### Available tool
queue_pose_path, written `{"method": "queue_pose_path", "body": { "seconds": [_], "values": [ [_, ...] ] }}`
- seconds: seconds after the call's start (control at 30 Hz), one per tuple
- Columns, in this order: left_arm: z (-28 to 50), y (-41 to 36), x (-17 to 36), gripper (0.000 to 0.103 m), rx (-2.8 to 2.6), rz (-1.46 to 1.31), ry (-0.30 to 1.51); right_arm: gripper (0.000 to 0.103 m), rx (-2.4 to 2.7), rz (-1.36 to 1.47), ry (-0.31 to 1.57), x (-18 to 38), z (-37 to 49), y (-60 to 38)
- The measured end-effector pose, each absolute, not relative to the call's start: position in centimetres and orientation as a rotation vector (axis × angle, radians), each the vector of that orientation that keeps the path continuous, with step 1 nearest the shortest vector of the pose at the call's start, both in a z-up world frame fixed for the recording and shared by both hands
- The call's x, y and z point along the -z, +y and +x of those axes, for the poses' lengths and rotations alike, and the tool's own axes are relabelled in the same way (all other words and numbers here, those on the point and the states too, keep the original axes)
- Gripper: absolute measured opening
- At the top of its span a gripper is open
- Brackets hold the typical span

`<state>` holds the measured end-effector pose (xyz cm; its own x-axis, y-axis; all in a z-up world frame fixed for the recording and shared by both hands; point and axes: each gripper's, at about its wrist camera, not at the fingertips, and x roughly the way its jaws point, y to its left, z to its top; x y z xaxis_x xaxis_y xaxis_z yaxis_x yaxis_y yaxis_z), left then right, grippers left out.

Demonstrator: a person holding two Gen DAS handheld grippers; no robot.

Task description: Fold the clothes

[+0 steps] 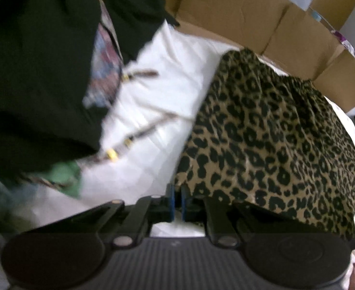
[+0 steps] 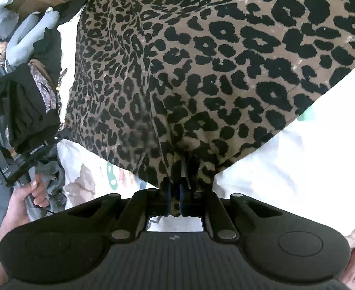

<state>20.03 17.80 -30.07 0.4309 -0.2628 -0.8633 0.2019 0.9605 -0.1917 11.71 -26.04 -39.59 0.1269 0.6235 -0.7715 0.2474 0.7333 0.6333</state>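
Blurring dark clothes pile [image 1: 37, 77] beyond leopard-print garment [image 1: 274, 133]

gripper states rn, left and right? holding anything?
Left gripper: fingers closed at the hem corner of the leopard-print fabric garment; whether cloth is pinched cannot be told.
Right gripper: closed on the same garment's edge.

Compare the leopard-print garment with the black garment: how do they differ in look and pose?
The leopard-print garment is tan with black spots; the black garment is plain dark. The leopard-print one lies spread over the white bedding; the black one sits bunched in a heap with other clothes. Both rest on the bedding.
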Motion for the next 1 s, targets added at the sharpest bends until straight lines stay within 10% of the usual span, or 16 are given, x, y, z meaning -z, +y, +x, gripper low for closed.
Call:
{"method": "queue_pose_path", "body": {
  "seconds": [0.53, 0.77, 1.0],
  "values": [
    [20.5, 18.5, 32.1, 0.009, 0.217, -0.007, 1.166, 0.008, -0.356, 0.709, 1.495, 41.0, 12.1, -24.2],
    [19.6, 19.1, 29.9, 0.050, 0.204, -0.053, 1.107, 0.042, -0.399, 0.663, 1.419, 37.1, 11.7, -26.8],
    [19.6, 19.1, 29.8, 0.062, 0.195, -0.082, 1.105, 0.048, -0.325, 0.624, 1.243, 34.1, 12.1, -31.5]
  ]
}}
